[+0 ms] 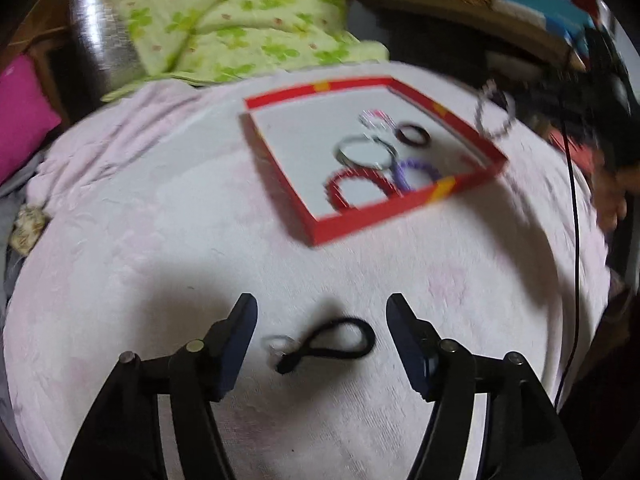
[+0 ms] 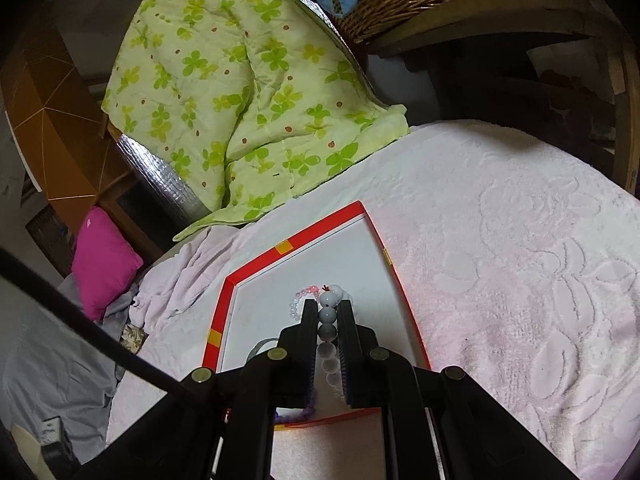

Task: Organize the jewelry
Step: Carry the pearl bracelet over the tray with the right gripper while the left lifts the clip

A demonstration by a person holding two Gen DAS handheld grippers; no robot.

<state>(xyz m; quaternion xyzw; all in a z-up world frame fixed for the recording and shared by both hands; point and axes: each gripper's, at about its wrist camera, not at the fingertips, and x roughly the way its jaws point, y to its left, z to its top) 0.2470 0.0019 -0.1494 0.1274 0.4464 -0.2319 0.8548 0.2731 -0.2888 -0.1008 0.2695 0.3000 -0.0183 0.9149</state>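
While left jaws straddle a black hair tie (image 1: 334, 342), right jaws pinch beads (image 2: 328, 320).

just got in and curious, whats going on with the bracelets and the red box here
A person is sorting jewelry into a shallow red box on a pink towel. The right hand-held gripper is shut on a pale bead bracelet, holding it over the box, which already holds red, purple, dark and silver rings. The left hand-held gripper is open, its fingers either side of a black hair tie lying on the towel outside the box.
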